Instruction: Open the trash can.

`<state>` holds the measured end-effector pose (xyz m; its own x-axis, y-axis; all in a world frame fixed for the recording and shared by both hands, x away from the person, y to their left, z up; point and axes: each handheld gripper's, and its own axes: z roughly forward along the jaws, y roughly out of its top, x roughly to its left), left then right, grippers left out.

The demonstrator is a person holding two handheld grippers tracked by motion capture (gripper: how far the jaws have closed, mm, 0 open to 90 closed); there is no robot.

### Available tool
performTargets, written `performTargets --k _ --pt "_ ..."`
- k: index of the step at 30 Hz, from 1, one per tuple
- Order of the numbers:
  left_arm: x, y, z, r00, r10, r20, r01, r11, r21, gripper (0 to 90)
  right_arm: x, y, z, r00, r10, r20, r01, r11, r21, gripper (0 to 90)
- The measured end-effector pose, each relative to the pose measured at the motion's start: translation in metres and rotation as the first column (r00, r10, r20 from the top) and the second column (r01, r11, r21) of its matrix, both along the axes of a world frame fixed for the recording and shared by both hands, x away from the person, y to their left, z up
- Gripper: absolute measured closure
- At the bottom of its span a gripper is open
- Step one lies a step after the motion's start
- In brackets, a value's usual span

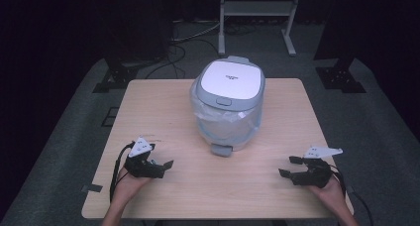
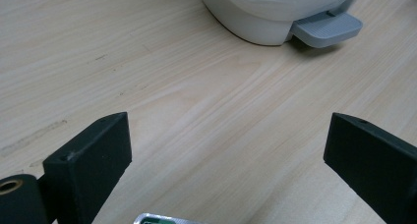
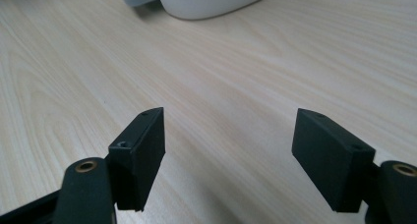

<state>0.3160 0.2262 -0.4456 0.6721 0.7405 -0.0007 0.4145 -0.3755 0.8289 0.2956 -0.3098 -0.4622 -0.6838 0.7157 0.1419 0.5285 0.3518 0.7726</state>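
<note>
Bare wood separates the white bin (image 1: 228,104) from each spread, empty hand-held gripper (image 1: 158,165) (image 1: 292,167).

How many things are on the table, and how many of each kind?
Pedal bin with a plastic liner, lid shut: 1
Black grippers, the left gripper and the right gripper, both open and holding nothing: 2
Total on the wooden table: 3
</note>
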Motion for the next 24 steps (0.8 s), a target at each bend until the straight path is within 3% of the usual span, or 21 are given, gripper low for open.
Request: performTargets --k 2,8,9,24 --pt "0.001 -0.002 -0.001 1.0000 -0.004 -0.003 0.004 1.0000 0.000 3.1 0.004 0.000 0.005 1.0000 0.007 -0.005 -0.007 1.000 0.015 27.4" --pt "0.001 -0.003 -0.001 0.9999 -0.011 -0.005 0.011 0.9998 0.015 3.1 0.014 0.005 0.028 0.9992 0.039 0.014 -0.039 0.999 -0.004 27.4" --pt "0.001 -0.003 -0.001 0.9999 -0.011 -0.004 0.011 0.9998 0.014 3.1 0.016 0.008 0.038 0.9984 0.052 0.024 -0.052 0.999 -0.010 27.3" --pt "-0.002 -0.001 0.000 0.9999 -0.012 0.000 0.012 0.9998 0.014 3.1 0.028 0.017 0.099 0.9925 0.095 0.077 -0.094 0.995 -0.015 27.4"
